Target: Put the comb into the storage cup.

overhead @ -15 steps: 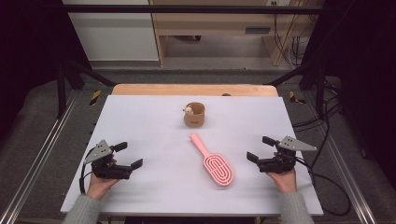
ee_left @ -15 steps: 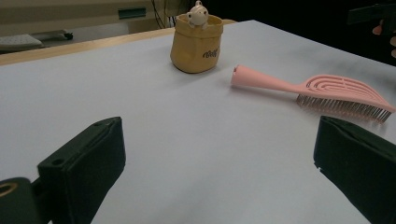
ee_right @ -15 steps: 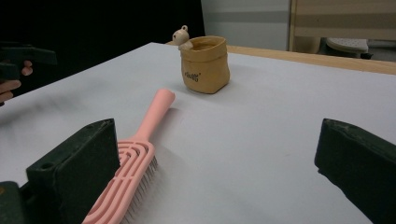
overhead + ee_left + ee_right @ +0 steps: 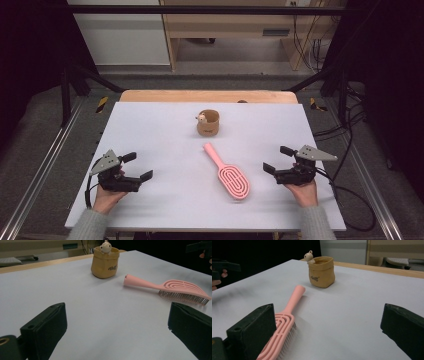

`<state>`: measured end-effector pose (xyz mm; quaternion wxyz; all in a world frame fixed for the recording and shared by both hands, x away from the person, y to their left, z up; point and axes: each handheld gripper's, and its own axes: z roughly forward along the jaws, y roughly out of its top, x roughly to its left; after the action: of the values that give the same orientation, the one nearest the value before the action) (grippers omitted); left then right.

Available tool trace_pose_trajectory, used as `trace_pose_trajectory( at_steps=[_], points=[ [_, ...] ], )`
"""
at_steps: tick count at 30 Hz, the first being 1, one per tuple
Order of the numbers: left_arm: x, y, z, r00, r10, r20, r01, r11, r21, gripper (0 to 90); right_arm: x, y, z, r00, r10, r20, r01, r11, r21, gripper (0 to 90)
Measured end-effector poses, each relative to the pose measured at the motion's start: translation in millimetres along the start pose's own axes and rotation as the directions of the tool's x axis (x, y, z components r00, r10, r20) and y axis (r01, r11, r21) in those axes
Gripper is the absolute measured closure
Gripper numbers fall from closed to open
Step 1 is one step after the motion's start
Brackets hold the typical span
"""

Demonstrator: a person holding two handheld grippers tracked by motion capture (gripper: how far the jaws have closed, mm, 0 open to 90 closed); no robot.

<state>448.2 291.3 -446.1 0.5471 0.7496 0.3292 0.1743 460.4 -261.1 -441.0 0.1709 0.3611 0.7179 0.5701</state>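
Since the earlier frame nothing has shifted: I see both grippers, brush and pot where they were. Nearest me, the left gripper (image 4: 134,166) rests at the table's (image 4: 150,125) near left, jaws spread wide, empty; the right gripper (image 4: 278,159) mirrors it at the near right, equally wide, holding nothing. Between them, nearer the right gripper, lies the pink hairbrush (image 4: 227,171), bristles down, handle pointing away toward the tan pot (image 4: 208,123) with its small figurine (image 4: 201,118). I judge the brush light, stiff plastic, probably slick; I would pinch the narrow handle across its width. The pot's material is unclear, perhaps ceramic.
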Motion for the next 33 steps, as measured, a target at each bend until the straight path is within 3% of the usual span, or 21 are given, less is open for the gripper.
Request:
trace_pose_trajectory(
  at_steps=[16, 23, 33],
  points=[
    [0.5, 0.0, -0.4, 1.0000, -0.002, 0.000, 0.002, 1.0000, -0.003, 2.3, 13.4, 10.4, 12.6, 1.0000, -0.006, 0.003, 0.005, 0.999, 0.036, 4.5],
    [0.6, -0.1, 0.1, 1.0000, -0.002, -0.002, 0.002, 1.0000, -0.002, 2.3, 19.5, 14.2, 21.3, 0.9996, -0.029, 0.004, 0.028, 0.998, 0.062, 7.4],
    [0.6, -0.3, 0.3, 1.0000, -0.002, -0.003, 0.002, 1.0000, 0.000, 2.3, 30.3, 20.7, 36.1, 0.9988, -0.050, -0.001, 0.049, 0.994, 0.095, 16.5]
  ],
)
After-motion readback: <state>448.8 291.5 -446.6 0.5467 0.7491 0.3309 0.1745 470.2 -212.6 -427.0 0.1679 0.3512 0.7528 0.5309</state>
